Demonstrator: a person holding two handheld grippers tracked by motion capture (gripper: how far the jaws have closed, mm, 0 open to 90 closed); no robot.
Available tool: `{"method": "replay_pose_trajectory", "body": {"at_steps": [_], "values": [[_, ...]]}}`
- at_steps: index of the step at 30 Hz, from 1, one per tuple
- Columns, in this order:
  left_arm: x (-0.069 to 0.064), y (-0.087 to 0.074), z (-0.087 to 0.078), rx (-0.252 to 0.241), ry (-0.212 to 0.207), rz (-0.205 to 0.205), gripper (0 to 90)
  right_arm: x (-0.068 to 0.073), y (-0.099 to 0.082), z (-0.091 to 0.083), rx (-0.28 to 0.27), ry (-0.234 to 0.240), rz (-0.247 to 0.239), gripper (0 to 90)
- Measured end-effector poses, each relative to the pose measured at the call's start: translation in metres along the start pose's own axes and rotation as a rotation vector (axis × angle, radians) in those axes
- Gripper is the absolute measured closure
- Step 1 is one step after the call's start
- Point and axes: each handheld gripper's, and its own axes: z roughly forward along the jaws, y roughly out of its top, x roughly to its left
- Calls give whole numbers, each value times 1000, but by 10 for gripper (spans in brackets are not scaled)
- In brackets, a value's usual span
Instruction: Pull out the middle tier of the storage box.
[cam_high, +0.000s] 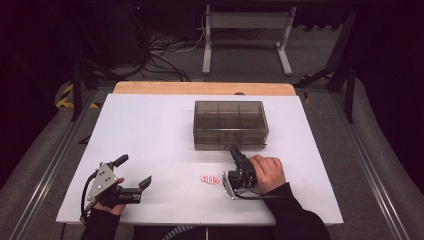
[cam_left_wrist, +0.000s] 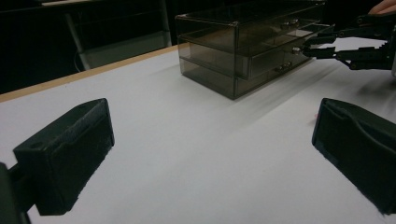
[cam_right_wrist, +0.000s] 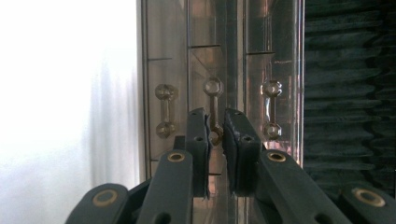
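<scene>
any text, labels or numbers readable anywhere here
None can be read.
Small packet on the table: red print, too small and blurred to read.
Drawer box: no label in sight.

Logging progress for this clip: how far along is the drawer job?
Early. Done: right gripper has closed on the middle drawer handle. In hand: the pull; drawers of the box look shut. Left: opening it. The left gripper rests open; a small packet lies untouched.
</scene>
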Motion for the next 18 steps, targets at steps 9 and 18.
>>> {"method": "replay_pose_trajectory", "body": {"at_steps": [9, 18], "values": [[0, 0, 0, 0, 0, -1, 0, 1, 0, -3, -11, 4, 4, 802], [0, 0, 0, 0, -1, -1, 0, -1, -2, -5, -37, 8, 43, 722]]}}
